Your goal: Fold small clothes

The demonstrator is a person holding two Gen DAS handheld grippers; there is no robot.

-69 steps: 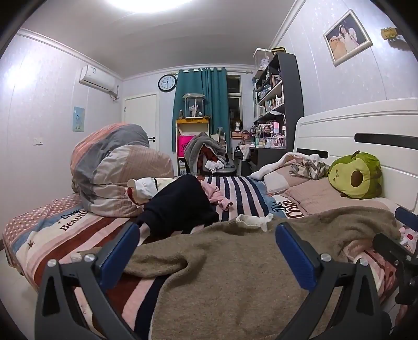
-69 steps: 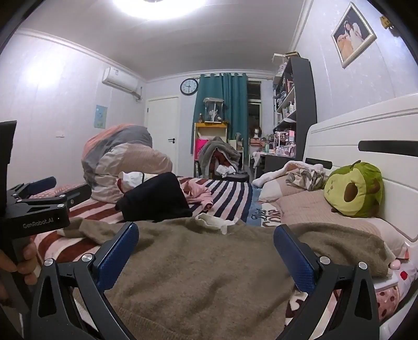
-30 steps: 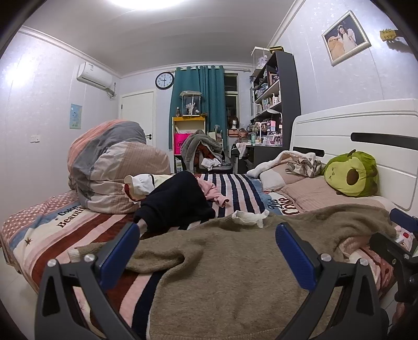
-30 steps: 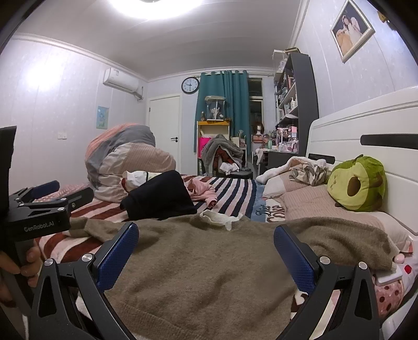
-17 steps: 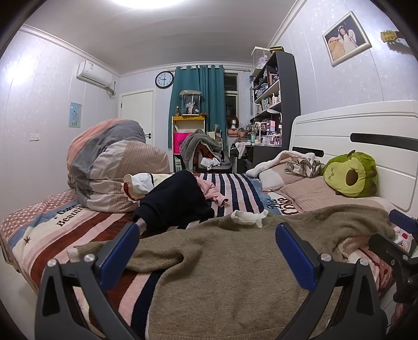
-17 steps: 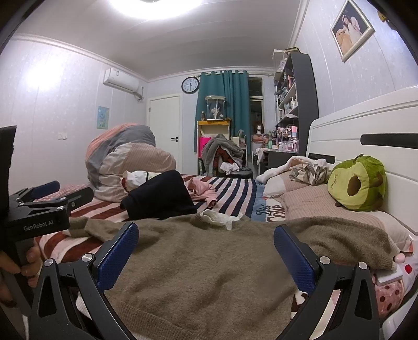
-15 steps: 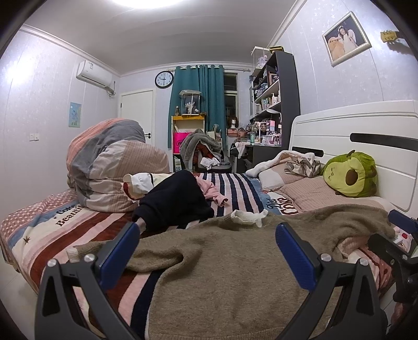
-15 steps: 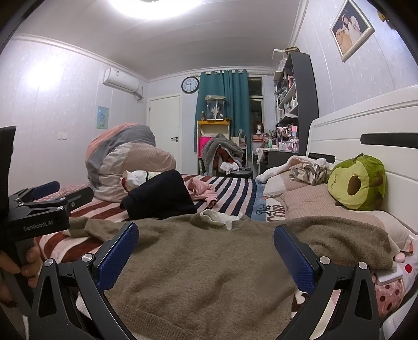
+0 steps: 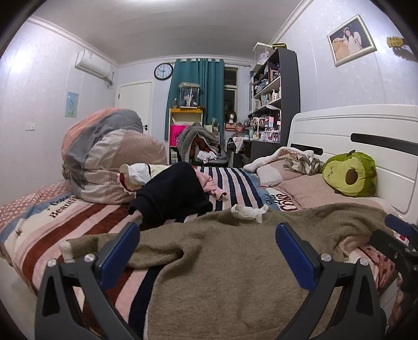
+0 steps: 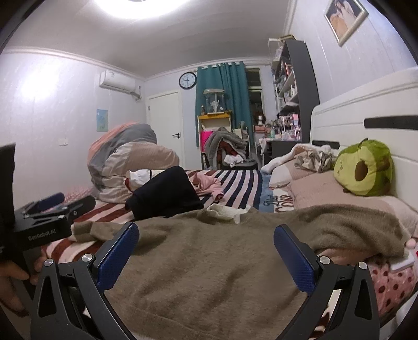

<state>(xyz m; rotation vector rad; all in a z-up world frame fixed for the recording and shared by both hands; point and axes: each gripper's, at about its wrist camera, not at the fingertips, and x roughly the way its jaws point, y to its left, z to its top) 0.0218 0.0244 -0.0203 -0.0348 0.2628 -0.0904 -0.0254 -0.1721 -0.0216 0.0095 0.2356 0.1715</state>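
The brown sweater (image 9: 224, 264) is spread flat on the bed (image 9: 39, 230), sleeves out sideways and collar away, directly under both tools, left (image 9: 207, 251) and right (image 10: 206, 251), each held apart and empty.

We see a room lit from above: the ceiling lamp (image 10: 142, 6) blows out to white glare at the top of the right wrist view. Our left wrist view is sharp and evenly lit; the right one looks slightly smeared. Both bend strongly at the edges, with black vignetted corners
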